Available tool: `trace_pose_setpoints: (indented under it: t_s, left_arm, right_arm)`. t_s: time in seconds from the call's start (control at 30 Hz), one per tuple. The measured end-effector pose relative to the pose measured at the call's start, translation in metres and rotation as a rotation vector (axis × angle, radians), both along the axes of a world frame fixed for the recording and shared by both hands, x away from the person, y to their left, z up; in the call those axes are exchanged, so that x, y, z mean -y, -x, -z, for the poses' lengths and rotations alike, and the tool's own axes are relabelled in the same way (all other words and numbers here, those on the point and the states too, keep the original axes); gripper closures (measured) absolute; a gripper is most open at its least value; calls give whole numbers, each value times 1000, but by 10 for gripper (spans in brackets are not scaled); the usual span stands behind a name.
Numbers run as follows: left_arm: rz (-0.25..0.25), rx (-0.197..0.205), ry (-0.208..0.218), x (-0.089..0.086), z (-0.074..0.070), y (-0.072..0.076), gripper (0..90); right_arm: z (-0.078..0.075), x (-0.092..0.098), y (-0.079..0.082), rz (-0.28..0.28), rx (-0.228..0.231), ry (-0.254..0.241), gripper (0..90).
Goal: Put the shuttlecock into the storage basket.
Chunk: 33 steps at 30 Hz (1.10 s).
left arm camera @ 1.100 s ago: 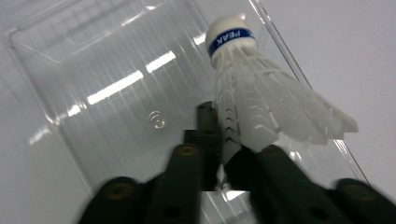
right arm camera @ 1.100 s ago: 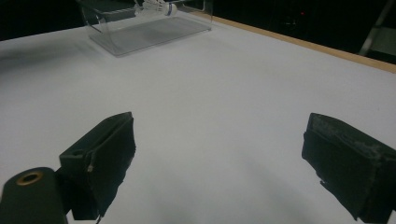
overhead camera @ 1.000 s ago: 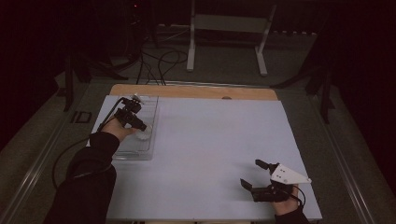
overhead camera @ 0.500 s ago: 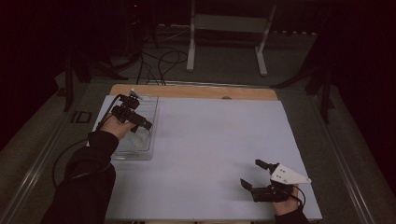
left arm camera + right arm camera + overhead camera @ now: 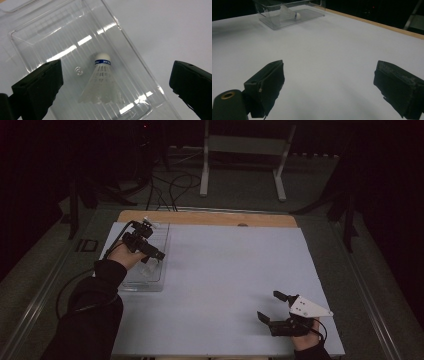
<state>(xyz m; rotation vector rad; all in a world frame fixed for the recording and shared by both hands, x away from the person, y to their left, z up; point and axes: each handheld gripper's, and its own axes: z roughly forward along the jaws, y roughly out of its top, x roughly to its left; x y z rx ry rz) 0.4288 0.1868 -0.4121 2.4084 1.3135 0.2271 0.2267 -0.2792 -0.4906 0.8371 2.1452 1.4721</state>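
I'm seeing the left gripper [image 5: 156, 254] hanging over the clear tray [image 5: 161, 270] at the left side of the worktop [image 5: 225, 285], pointing down into it. Its jaws have just been opening and are now standing wide apart, nothing pressed between them.

The shuttlecock [image 5: 101, 80] is lying on its side on the tray floor, white cork with a blue band pointing away from the camera in the left gripper view, skirt toward it. It's sitting between the two jaws in that view but below them, touching neither. An embossed 3 [image 5: 79, 70] is showing on the tray floor just beside the cork.

The right gripper [image 5: 274, 306] is resting low near the front right corner of the worktop, well apart from the tray. Its jaws are also standing apart, holding nothing, with bare white worktop between them. In the right gripper view the tray [image 5: 312, 13] and shuttlecock [image 5: 288, 14] are showing far off at the top.

A wooden strip [image 5: 210, 217] is running along the far edge of the worktop.
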Motion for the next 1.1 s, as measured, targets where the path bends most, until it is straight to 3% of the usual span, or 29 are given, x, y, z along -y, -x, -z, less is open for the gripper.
trace_pose_setpoints:
  t_s: [0.87,1.1]
  left_arm:
    - [129,69,58,35,-15,14,0]
    - [209,69,63,49,-17,21,0]
  right_arm:
    - [0,0,0,2,-2,-2,95]
    - [0,0,0,0,-3,-1,95]
